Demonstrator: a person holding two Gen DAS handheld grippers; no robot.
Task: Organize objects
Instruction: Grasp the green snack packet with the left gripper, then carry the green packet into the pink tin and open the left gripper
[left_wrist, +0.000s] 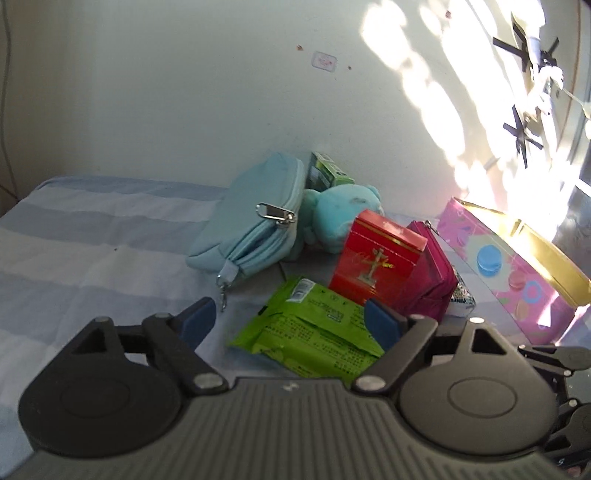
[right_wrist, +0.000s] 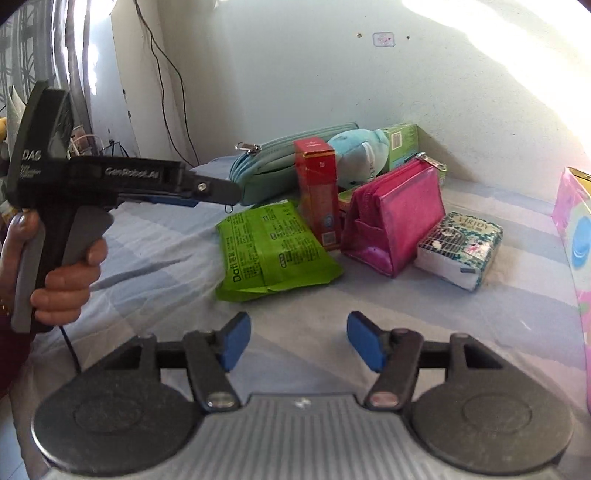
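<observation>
Striped blue bedsheet (right_wrist: 155, 258) carries the whole lot, bunched at the centre of both views against the pale wall. My left gripper (left_wrist: 288, 325) stands wide with nothing between its pads, its tips framing the green packet (left_wrist: 310, 328) lying flat at lower centre of the left wrist view; I judge that packet the nearest candidate for pickup. My right gripper (right_wrist: 295, 339) is also parted and empty, hanging over bare sheet short of the pile. Behind the packet a red box (right_wrist: 319, 192) stands upright, apparently propped by the magenta pouch (right_wrist: 395, 218) just beside it. A light blue pouch (left_wrist: 251, 225) leans at an angle near the teal plush toy (left_wrist: 340, 218), with a green carton (left_wrist: 325, 171) wedged at the wall behind. A patterned tissue pack (right_wrist: 461, 247) lies apart at the right of the right wrist view. At the right edge sits a pink box (left_wrist: 517, 266), open with a gold interior; I judge it the intended container, still unfilled. A hand (right_wrist: 62, 273) grips the left device's handle at the left of the right wrist view.
</observation>
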